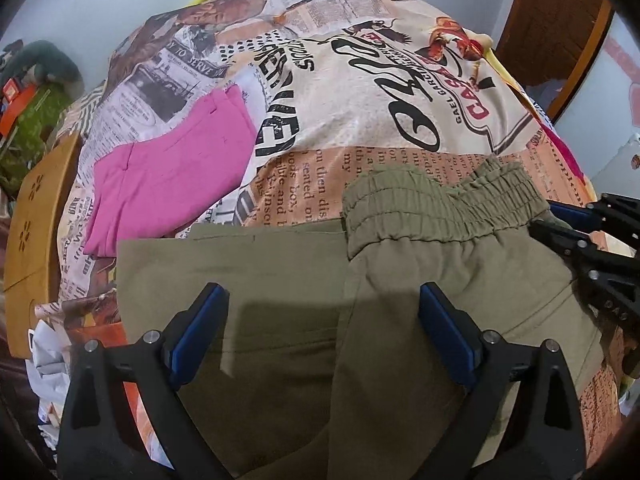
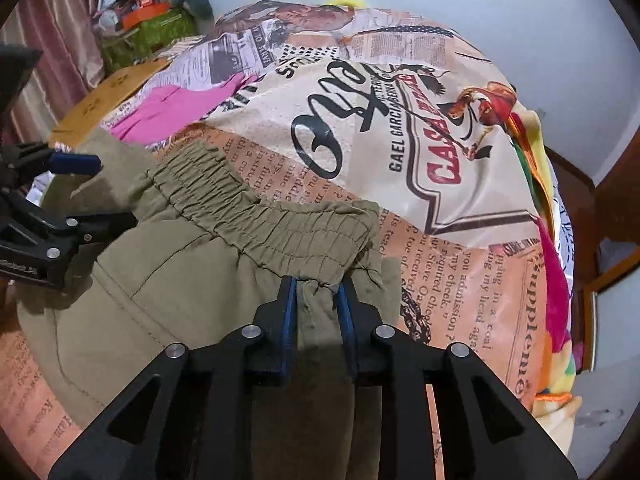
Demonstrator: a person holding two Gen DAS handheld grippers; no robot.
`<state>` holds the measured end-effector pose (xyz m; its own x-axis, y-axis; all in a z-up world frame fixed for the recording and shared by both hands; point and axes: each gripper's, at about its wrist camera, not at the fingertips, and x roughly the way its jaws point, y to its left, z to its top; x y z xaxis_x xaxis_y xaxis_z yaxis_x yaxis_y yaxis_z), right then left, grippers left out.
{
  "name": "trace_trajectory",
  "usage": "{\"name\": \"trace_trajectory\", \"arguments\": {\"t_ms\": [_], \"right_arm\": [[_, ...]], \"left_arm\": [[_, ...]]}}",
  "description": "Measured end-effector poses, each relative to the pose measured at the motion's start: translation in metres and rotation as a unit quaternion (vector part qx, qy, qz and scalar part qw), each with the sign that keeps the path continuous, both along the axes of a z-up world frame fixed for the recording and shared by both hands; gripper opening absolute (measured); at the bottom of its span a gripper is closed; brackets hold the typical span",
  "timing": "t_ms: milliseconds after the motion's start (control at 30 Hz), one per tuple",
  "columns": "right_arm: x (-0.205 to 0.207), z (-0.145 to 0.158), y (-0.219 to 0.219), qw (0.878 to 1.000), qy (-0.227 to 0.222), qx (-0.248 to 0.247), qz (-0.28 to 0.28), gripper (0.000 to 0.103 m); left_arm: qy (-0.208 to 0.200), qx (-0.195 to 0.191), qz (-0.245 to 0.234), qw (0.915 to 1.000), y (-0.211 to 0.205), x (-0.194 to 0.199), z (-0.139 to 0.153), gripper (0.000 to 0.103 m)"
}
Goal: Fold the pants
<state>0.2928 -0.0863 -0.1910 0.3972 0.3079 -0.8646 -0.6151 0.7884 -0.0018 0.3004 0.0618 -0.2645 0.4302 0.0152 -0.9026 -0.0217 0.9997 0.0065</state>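
Observation:
Olive green pants (image 1: pixel 304 280) lie folded on a bed with a newspaper-print cover (image 1: pixel 360 92). Their elastic waistband (image 1: pixel 436 204) is at the far right and also shows in the right wrist view (image 2: pixel 256 208). My left gripper (image 1: pixel 324 304) is open above the pants, its blue pads wide apart and holding nothing. My right gripper (image 2: pixel 318 300) is shut on the waistband edge of the pants (image 2: pixel 200 280). It also shows in the left wrist view (image 1: pixel 560 220) at the right. The left gripper shows in the right wrist view (image 2: pixel 104 192) at the left.
Folded pink pants (image 1: pixel 172 172) lie on the cover to the far left, also seen in the right wrist view (image 2: pixel 172 112). A wooden board (image 1: pixel 36 216) stands at the left bed edge. Clutter (image 2: pixel 152 12) sits in the far corner. A wooden door (image 1: pixel 556 20) is far right.

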Motion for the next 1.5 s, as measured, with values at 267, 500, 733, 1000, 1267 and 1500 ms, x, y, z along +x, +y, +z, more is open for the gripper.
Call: {"name": "trace_trajectory", "arguments": {"t_ms": [267, 500, 733, 1000, 1267, 1500], "right_arm": [[-0.020, 0.025, -0.019, 1.000, -0.014, 0.024, -0.006, 0.046], [-0.033, 0.045, -0.035, 0.998, -0.025, 0.050, -0.021, 0.067], [-0.029, 0.027, -0.049, 0.996, 0.020, 0.068, -0.051, 0.072], [-0.013, -0.005, -0.067, 0.987, 0.088, 0.096, -0.092, 0.072], [0.004, -0.028, -0.068, 0.967, 0.163, 0.158, -0.114, 0.072], [0.011, -0.033, -0.056, 0.969, 0.161, 0.162, -0.091, 0.063]], "left_arm": [[-0.051, 0.027, 0.027, 0.9980, 0.016, -0.023, 0.037, 0.097], [-0.076, 0.025, 0.083, 0.9934, 0.061, -0.049, 0.060, 0.100], [-0.032, -0.004, 0.111, 0.9933, 0.089, -0.062, 0.034, 0.100], [0.023, -0.050, 0.108, 0.9927, 0.087, -0.057, -0.010, 0.100], [0.026, -0.097, 0.099, 0.9901, 0.085, -0.046, -0.019, 0.089], [0.024, -0.120, 0.083, 0.9891, 0.073, -0.037, -0.018, 0.064]]}}
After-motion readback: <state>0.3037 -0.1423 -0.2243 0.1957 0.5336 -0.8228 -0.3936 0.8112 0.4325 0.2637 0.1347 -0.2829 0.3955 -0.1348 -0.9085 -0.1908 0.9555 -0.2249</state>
